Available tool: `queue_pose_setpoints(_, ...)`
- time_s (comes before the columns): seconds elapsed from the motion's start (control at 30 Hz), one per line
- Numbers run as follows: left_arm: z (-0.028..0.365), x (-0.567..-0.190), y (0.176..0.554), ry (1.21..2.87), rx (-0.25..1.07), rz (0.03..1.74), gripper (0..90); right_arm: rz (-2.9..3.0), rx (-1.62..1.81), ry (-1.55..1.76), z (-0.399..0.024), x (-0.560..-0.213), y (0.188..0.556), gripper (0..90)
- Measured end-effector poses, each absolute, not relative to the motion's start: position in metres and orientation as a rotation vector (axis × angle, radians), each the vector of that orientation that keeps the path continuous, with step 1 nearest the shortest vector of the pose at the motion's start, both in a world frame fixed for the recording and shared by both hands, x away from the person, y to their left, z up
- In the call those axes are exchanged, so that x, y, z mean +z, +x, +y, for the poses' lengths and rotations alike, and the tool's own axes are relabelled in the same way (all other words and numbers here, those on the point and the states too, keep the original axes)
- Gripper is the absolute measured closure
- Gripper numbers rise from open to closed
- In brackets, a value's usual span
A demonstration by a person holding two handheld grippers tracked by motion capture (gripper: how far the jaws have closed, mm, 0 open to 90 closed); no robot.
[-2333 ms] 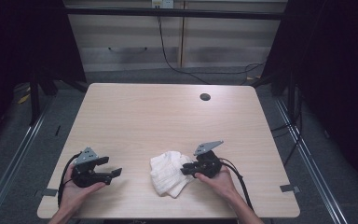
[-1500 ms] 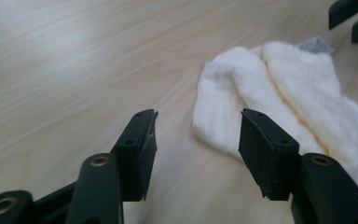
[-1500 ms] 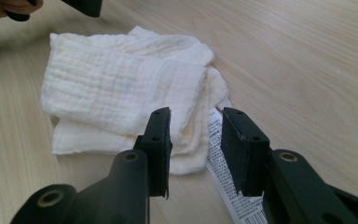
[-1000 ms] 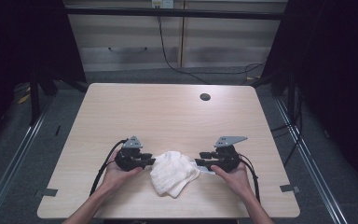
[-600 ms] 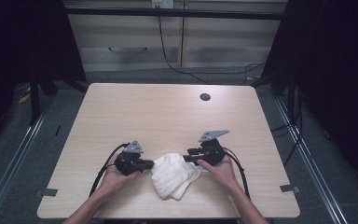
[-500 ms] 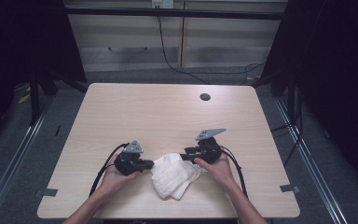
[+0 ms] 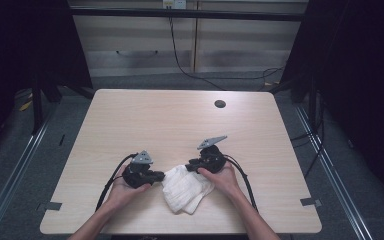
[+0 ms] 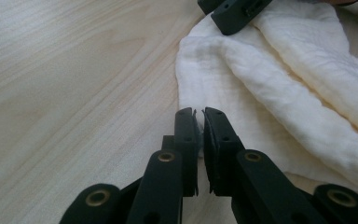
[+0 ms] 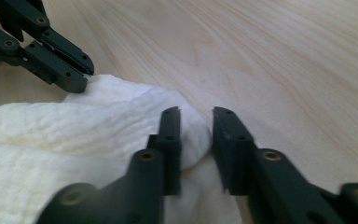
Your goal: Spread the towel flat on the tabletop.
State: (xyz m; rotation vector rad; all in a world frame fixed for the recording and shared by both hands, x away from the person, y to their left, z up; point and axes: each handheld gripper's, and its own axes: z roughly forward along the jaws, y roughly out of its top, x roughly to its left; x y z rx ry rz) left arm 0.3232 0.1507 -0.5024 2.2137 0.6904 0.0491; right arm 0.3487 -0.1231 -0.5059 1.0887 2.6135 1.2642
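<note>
A crumpled white cloth [image 7: 185,189] lies near the front edge of the wooden table [image 7: 180,125]. My left gripper [image 7: 161,176] is at the cloth's left edge. In the left gripper view my left gripper [image 8: 199,112] is shut, pinching a thin edge of the cloth [image 8: 284,93]. My right gripper [image 7: 189,167] is at the cloth's far right corner. Its jaws have just been closing. In the right gripper view my right gripper [image 9: 196,112] straddles a rounded fold of the cloth [image 9: 74,126] with a small gap left. The left gripper [image 9: 81,79] shows farther off, at the cloth's other edge.
A dark round grommet [image 7: 220,104] sits in the table's far right part. Cables [image 7: 115,175] trail from both grippers toward the front edge. A pale cabinet [image 7: 180,45] stands behind the table, with dark curtains on both sides.
The left gripper came in from the left and closed on the cloth's edge. The right gripper swung out to the right, then moved left onto the cloth's far corner, its jaws narrowing.
</note>
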Motion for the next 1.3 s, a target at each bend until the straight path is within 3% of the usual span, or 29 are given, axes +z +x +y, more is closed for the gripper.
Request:
queue_pose_setpoints(0.07,0.151,-0.502,0.323,2.220,0.049,0.687,84.3,2.623,1.283,1.078,-0.123,-0.506,0.348,85.1)
queue_pose_setpoints(0.23,0.150,-0.502,0.324,2.203,0.042,0.705,83.9,2.600,1.331,1.082,-0.124,-0.499,0.348,88.1)
queue_pose_setpoints(0.5,0.159,-0.492,0.328,2.098,0.058,0.787,58.2,2.528,1.387,1.064,-0.133,-0.476,0.352,88.4)
queue_pose_setpoints(0.73,0.177,-0.482,0.334,2.011,0.094,0.853,48.2,2.464,1.451,1.031,-0.136,-0.450,0.353,88.4)
queue_pose_setpoints(0.83,0.176,-0.483,0.334,2.052,0.114,0.850,41.9,2.457,1.453,1.008,-0.136,-0.441,0.355,88.4)
queue_pose_setpoints(1.3,0.180,-0.481,0.334,2.045,0.122,0.862,36.0,2.388,1.532,0.956,-0.146,-0.400,0.358,88.5)
